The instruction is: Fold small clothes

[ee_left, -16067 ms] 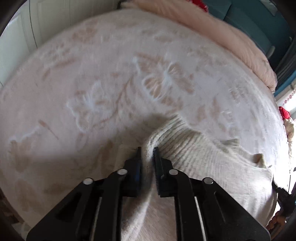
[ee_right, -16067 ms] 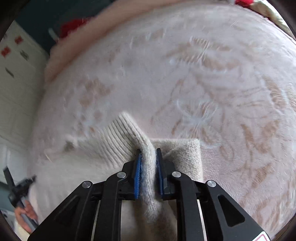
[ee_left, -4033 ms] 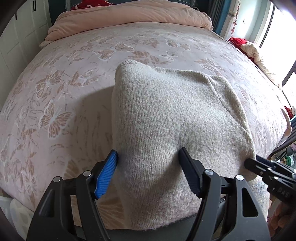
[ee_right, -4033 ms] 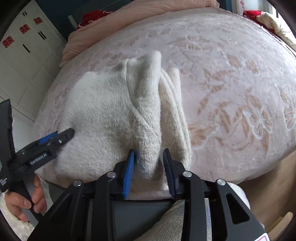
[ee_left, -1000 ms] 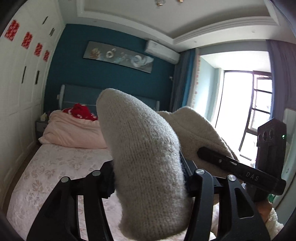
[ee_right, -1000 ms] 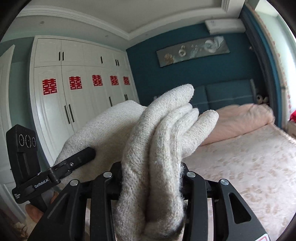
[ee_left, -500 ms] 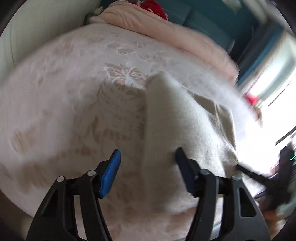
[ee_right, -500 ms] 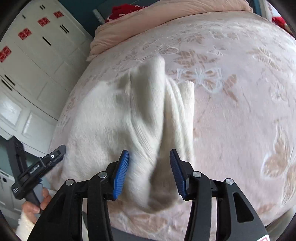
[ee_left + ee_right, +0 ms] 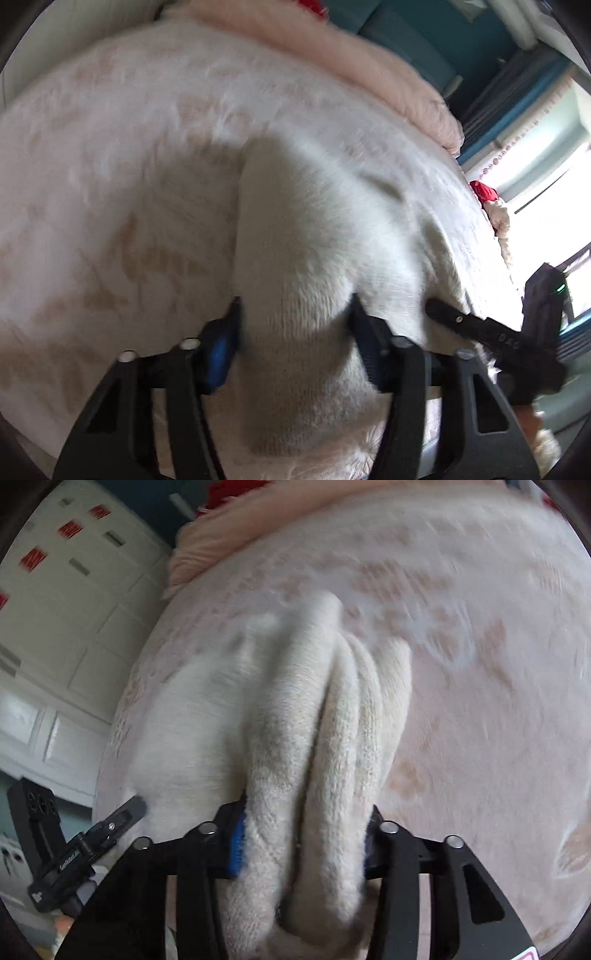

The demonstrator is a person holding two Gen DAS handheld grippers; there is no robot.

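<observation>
Two hand-held grippers are seen at the near edge of a folded cream knit sweater [image 9: 317,236] laid on the pink floral bed [image 9: 110,177]. A thick fold is bracketed between the parted fingers of the left hand-held gripper [image 9: 295,339]. The stacked layers are clamped by the right hand-held gripper [image 9: 303,838]. A pink duvet [image 9: 332,48] is bunched at the bed's far end.

Cream knitted sweater [image 9: 314,240] on a pink bedspread [image 9: 110,166] with tan motifs.
</observation>
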